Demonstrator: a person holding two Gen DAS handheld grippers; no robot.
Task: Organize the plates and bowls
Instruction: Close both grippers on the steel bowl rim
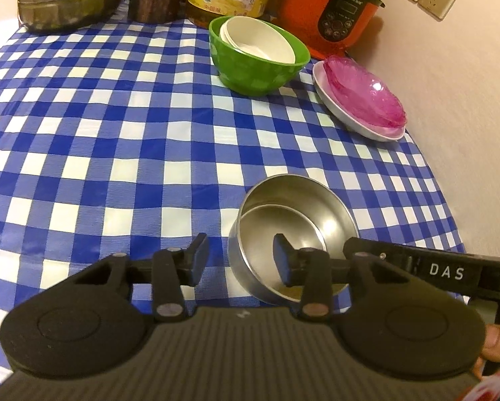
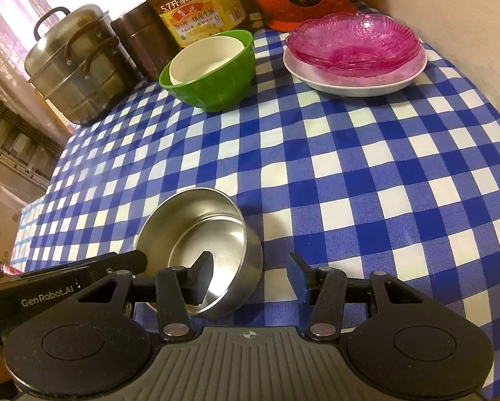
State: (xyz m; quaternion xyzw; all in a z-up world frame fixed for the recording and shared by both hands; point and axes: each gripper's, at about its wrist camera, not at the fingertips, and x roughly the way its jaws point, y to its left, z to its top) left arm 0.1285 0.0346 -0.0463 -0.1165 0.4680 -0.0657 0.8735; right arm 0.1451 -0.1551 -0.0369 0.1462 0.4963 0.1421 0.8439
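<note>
**Left wrist view: both grippers at the steel bowl**

Your left gripper (image 1: 241,259) straddles the near-left wall of the steel bowl (image 1: 296,220), one finger inside, one outside, pads not pressing. Your right gripper (image 2: 253,279) likewise brackets the bowl's other wall, jaws apart. Bowl sits tilted on the checked tablecloth (image 1: 116,133). Far back: green bowl (image 1: 256,67) holding white bowls (image 1: 260,38); pink glass dishes (image 2: 353,41) on a white plate (image 2: 350,83).
</note>
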